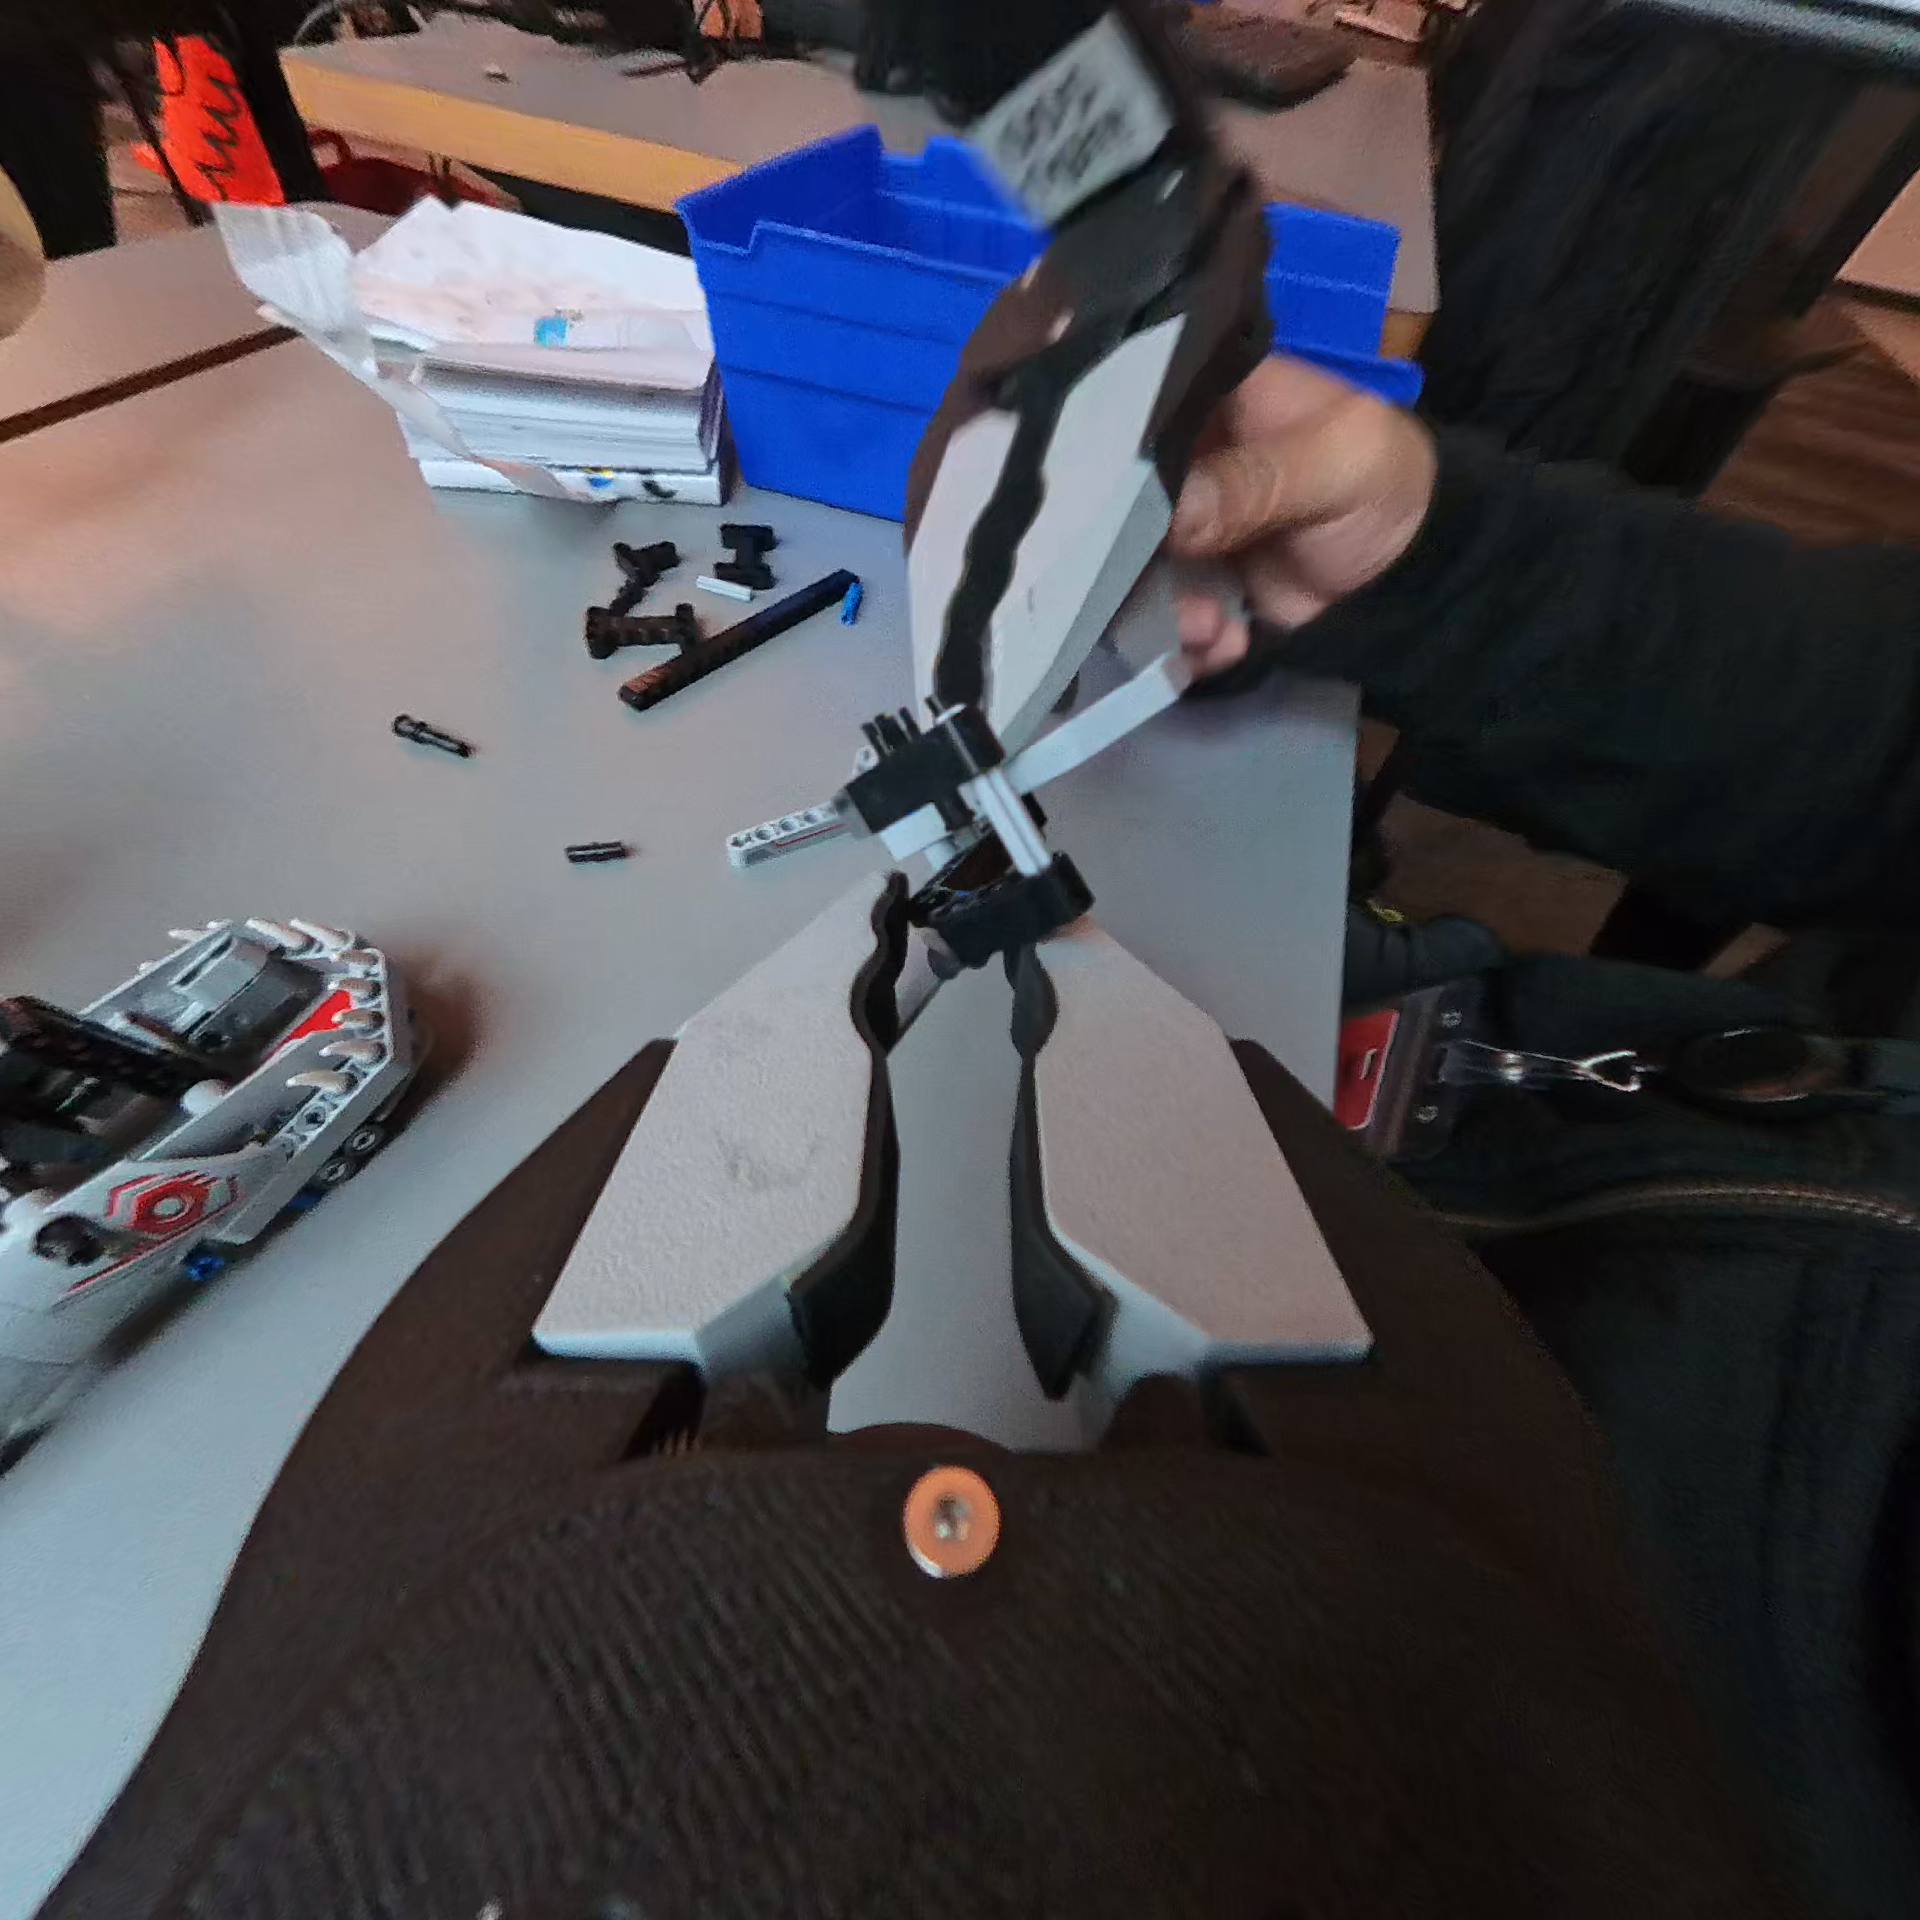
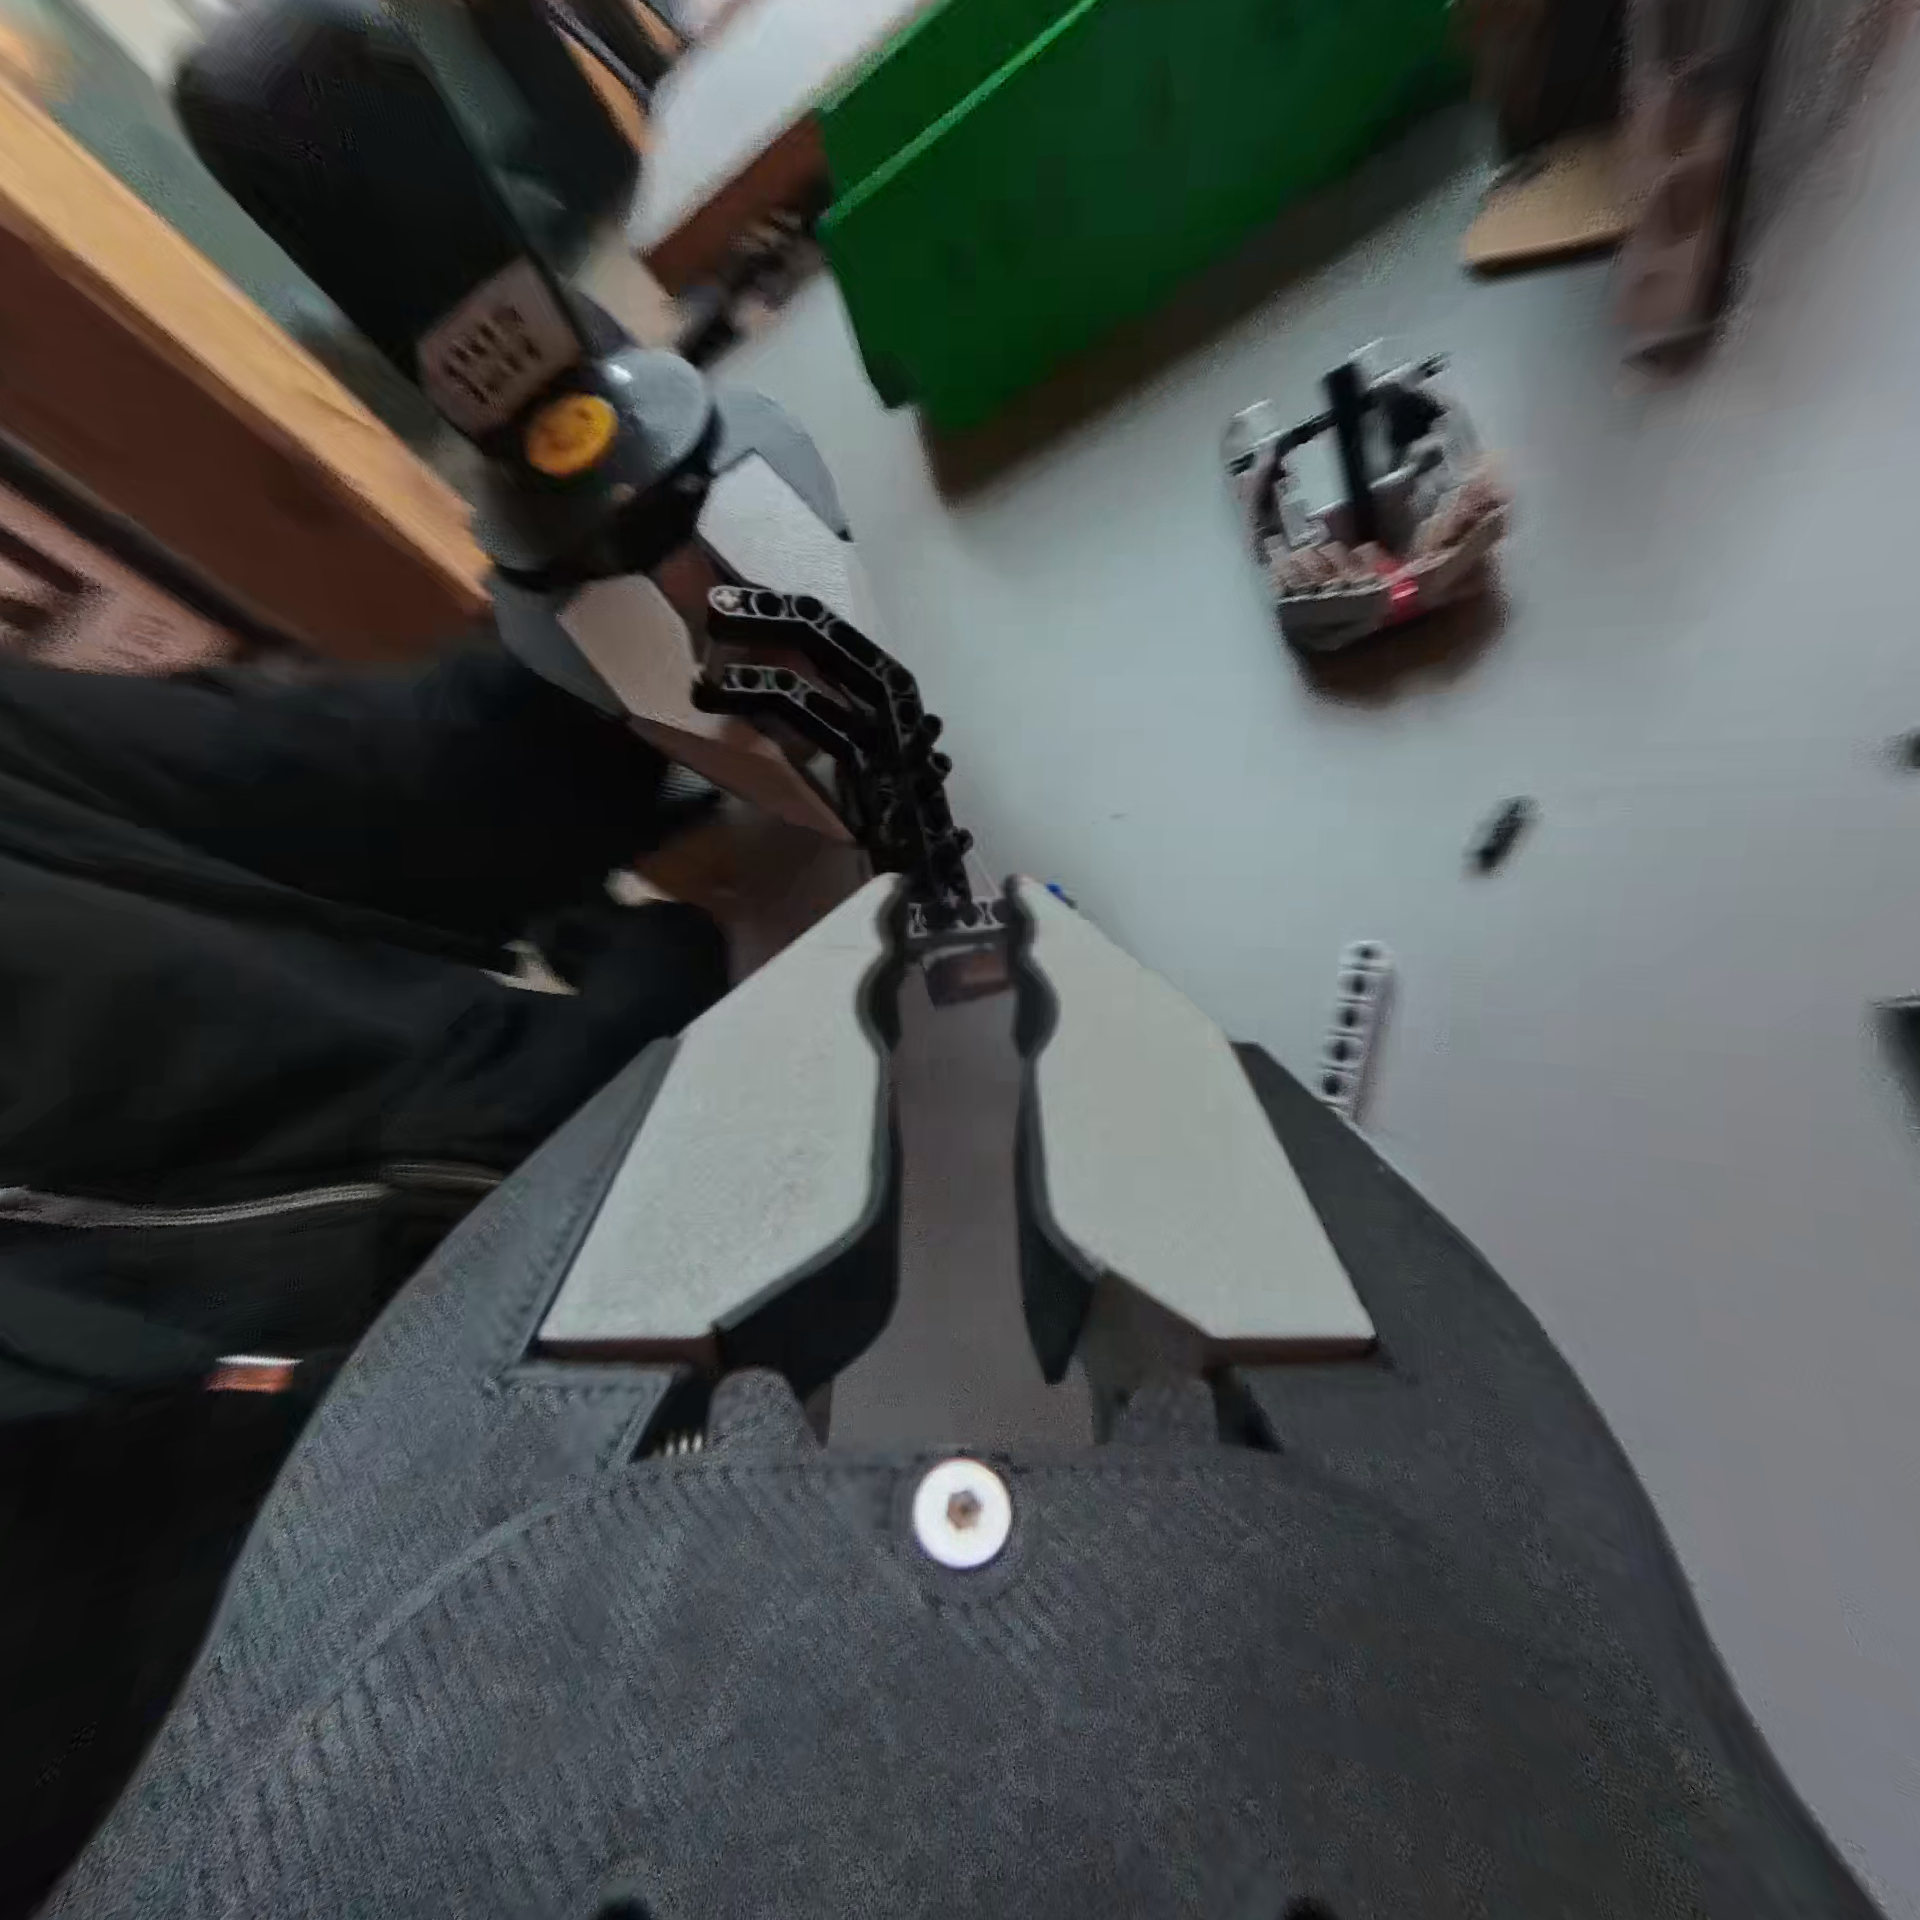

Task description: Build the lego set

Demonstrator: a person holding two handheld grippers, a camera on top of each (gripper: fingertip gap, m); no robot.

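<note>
A small black and grey Lego sub-assembly [image 1: 961,821] is held in the air between both grippers, over the table's right edge. My left gripper [image 1: 966,935] is shut on its black lower end. My right gripper [image 1: 961,712] comes down from above and is shut on its top. In the right wrist view my right gripper [image 2: 956,909] clamps the assembly's end, and black bent beams [image 2: 831,707] run up to the left gripper's fingers [image 2: 623,644]. The part-built white and red Lego car [image 1: 177,1122] sits on the table at the left, and it also shows in the right wrist view [image 2: 1371,520].
Loose black beams and pins [image 1: 675,623] lie mid-table, with two single black pins [image 1: 431,735] [image 1: 597,852] and a white beam [image 1: 779,836] nearby. A stack of booklets [image 1: 551,364] and a blue bin [image 1: 831,312] stand behind. A green box [image 2: 1091,187] stands beyond the car. Left and right tips are no more than a few centimetres apart.
</note>
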